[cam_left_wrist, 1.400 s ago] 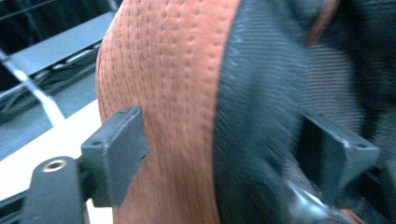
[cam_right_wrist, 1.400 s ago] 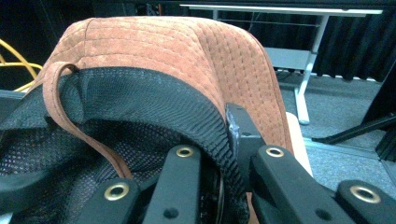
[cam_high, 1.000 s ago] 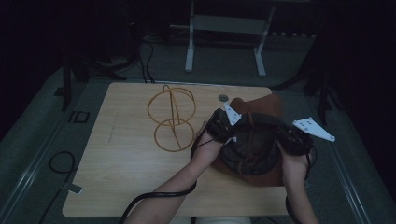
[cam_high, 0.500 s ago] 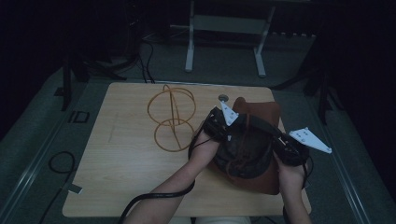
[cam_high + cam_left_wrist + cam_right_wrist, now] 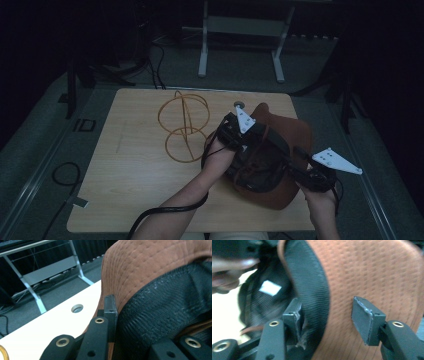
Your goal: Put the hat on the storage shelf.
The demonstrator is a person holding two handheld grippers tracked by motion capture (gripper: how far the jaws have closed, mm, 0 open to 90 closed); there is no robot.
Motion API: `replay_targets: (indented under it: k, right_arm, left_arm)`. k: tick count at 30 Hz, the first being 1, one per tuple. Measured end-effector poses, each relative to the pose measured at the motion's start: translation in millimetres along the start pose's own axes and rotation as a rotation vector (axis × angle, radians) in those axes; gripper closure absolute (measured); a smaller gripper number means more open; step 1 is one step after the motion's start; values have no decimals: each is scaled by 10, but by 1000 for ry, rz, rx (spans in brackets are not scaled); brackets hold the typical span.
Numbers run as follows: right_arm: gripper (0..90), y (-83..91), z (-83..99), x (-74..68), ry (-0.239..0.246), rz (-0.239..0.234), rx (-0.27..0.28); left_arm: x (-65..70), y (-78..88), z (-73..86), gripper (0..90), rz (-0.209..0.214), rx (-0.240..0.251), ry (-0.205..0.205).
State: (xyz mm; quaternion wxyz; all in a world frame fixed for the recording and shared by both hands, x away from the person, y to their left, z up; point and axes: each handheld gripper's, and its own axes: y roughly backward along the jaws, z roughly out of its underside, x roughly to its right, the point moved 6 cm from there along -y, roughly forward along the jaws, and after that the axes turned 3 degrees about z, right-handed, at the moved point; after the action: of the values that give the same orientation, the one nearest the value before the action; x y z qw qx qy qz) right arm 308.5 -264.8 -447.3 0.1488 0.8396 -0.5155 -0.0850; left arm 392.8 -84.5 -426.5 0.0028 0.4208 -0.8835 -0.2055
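Dim room, dark floor all round; checked the light wooden table (image 5: pixel 140 190) in the middle.

Found the left gripper (image 5: pixel 140 332) clamped tight on the edge of the brown stitched fabric hat with black woven lining (image 5: pixel 150 265), one pad on the brown outside, the other jaw over on the lining side. Saw the same grip from the high view, at the hat's left rim.

Found the right gripper (image 5: pixel 330 320) parted about halfway, jaws just been opening. Had the hat's rim and black inner band between the pads. Looked like the left pad sat just beside the band and the right pad stood clear of the brown cloth, so judged no grip there.

Located the hat (image 5: pixel 280 130) on the table's right half, opening turned up towards the person, with the lining and a small white label (image 5: pixel 270 288) showing inside.

Noted a golden wire sphere-and-ring frame (image 5: pixel 184 125) standing bare just left of the hat, apart from it. Noted a round metal-rimmed hole (image 5: pixel 77 308) in the tabletop beyond the left gripper.

Judged progress as early to middle: hat picked out and secured on one side, right side let go, possibly to regrip. Judged what was left: turn the hat over and, if the frame was the target, seat it there. Couldn't confirm the target.
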Motion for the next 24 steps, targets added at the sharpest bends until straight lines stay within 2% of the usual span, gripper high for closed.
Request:
replay_targets:
  k: [3, 6, 8, 9, 10, 11, 12, 13, 15, 17, 18, 19, 20, 21, 22, 23, 24]
  right_arm:
    - [394, 68, 25, 14, -17, -52, -2]
    - [390, 196, 17, 57, -8, -60, 7]
    - [431, 298, -1, 117, 17, -46, 18]
    - [443, 345, -11, 161, 28, -34, 28]
    - [443, 345, -11, 161, 28, -34, 28]
    - [468, 423, -24, 271, 25, -7, 42]
    - [468, 423, -24, 271, 25, -7, 42]
    - [498, 480, -26, 391, 12, 12, 51]
    - [499, 529, -24, 493, -5, 30, 63]
    - [499, 543, -19, 534, -5, 39, 62]
    - [517, 557, -5, 614, -15, 58, 58]
    - [516, 552, 4, 641, -18, 55, 57]
    - [516, 541, 14, 662, -22, 53, 51]
    - [516, 524, 22, 677, -27, 49, 46]
    - [516, 524, 22, 677, -27, 49, 46]
    - [516, 479, 38, 680, -33, 26, 39]
    - [516, 454, 45, 672, -35, 13, 33]
  left_arm:
    - [-3, 13, -1, 862, 1, 3, -5]
    - [-24, 43, 29, 862, 3, 4, -11]
    - [-28, 75, 56, 862, 12, 16, -13]
    - [-18, 117, 73, 862, 41, 43, -13]
    - [-18, 117, 73, 862, 41, 43, -13]
    - [9, 167, 80, 862, 84, 81, -13]
    - [9, 167, 80, 861, 84, 81, -13]
    - [30, 222, 89, 861, 95, 101, -26]
    - [37, 250, 93, 861, 112, 114, -20]
    - [31, 310, 100, 861, 127, 129, -31]
    - [17, 368, 96, 861, 166, 154, -7]
    - [17, 368, 96, 861, 166, 154, -7]
    - [3, 438, 87, 861, 215, 189, -1]
    - [-3, 473, 82, 861, 233, 201, -3]
    - [-3, 473, 82, 861, 233, 201, -3]
    - [-8, 503, 77, 860, 246, 205, -2]
    - [-13, 565, 59, 860, 294, 232, 2]
